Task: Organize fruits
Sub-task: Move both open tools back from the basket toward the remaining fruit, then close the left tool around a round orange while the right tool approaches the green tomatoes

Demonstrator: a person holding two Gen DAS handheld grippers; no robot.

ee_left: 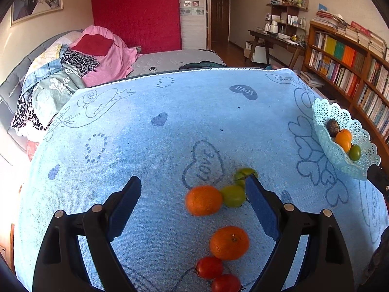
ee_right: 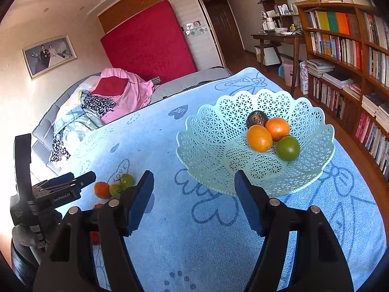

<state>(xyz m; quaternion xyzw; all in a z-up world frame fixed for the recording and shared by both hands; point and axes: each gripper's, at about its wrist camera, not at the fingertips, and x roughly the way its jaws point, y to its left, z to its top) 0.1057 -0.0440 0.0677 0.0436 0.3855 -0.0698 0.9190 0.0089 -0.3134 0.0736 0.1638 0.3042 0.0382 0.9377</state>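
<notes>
Plainly, both tools are empty: the left gripper hangs with its jaws spread wide over the loose fruit, and the right gripper is likewise spread, just short of the basket; the job looks somewhat under half done. Four pieces already sit in that pale lattice basket, one dark and wrinkled, two orange, one green; left on the blue towel are two oranges, two green fruits, possibly a third behind the fingertip, and two glossy red ones, all well apart from the basket.
</notes>
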